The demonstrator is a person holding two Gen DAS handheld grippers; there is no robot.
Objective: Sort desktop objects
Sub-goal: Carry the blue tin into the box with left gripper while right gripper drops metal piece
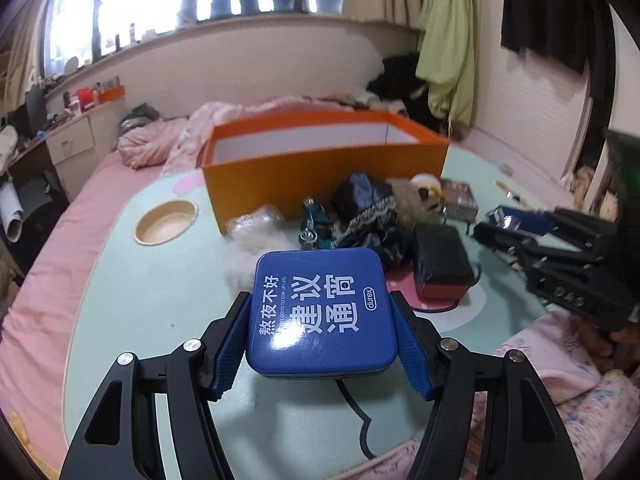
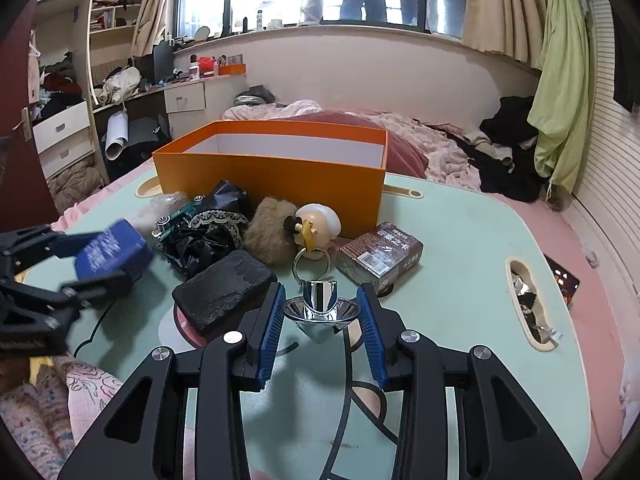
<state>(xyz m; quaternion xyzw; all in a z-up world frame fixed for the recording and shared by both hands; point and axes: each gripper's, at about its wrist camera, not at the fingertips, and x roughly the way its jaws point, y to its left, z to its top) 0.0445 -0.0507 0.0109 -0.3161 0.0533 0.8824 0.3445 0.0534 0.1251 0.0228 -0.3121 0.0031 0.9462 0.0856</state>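
Observation:
My left gripper (image 1: 320, 320) is shut on a blue square tin (image 1: 320, 280) with white lettering; its blue pads press on both sides and the tin hangs a little above the mint-green table (image 1: 132, 304). In the right wrist view that tin (image 2: 110, 250) appears at the left in the left gripper (image 2: 104, 262). My right gripper (image 2: 321, 300) is shut on a shiny silver cone (image 2: 320, 314), held point down over the table. An open orange box (image 2: 272, 180) with a white inside stands at the back.
A pile lies before the box: black block (image 2: 224, 288), black cloth (image 2: 208, 236), green toy car (image 1: 316, 220), brown furry toy (image 2: 272, 228), doll head with ring (image 2: 316, 224), brown carton (image 2: 380, 258). A round wooden recess (image 1: 166, 222) sits left, a cluttered slot (image 2: 528, 304) right.

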